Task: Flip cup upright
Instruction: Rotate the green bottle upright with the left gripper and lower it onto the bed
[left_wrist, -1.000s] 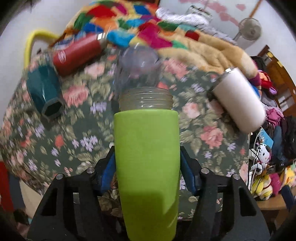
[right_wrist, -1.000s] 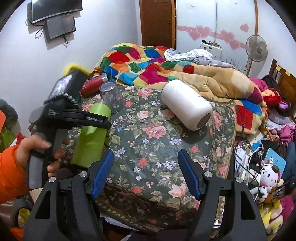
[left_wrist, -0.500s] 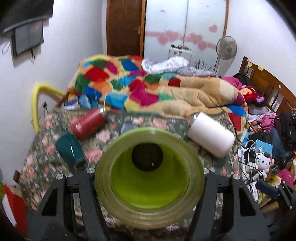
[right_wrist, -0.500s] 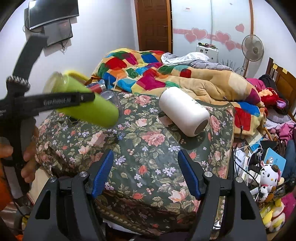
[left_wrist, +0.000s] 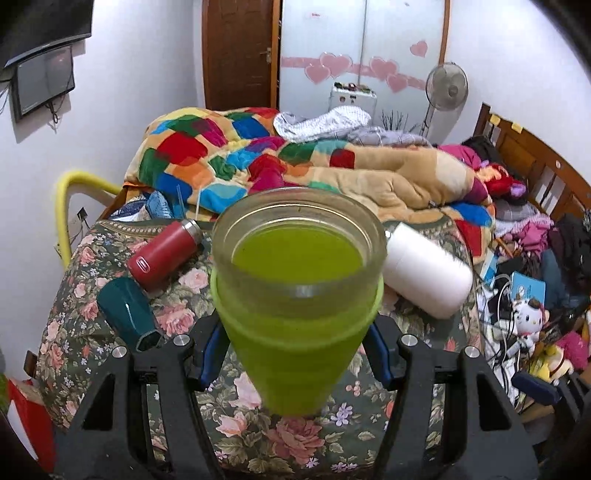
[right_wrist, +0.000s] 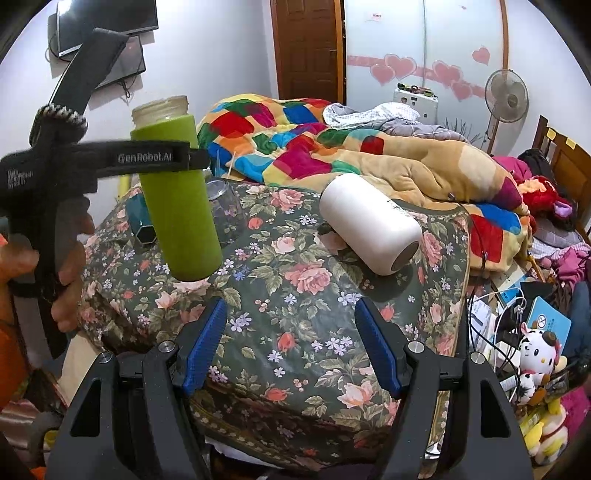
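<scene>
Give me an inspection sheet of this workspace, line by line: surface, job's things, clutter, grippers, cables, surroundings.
Surface: floral green cloth covering the table, wrinkled.
Job's things: lime-green cup with clear threaded rim, mouth up, slightly tilted, held above the cloth.
Clutter: white cylindrical tumbler, red flask and teal faceted cup lying on their sides; clear glass mouth down behind the green cup.
Grippers: left gripper shut on the green cup; right gripper open, empty, above the cloth.
Cables: white wires right of the table.
Surroundings: patchwork blanket on the bed, standing fan, wall television, plush toy.
</scene>
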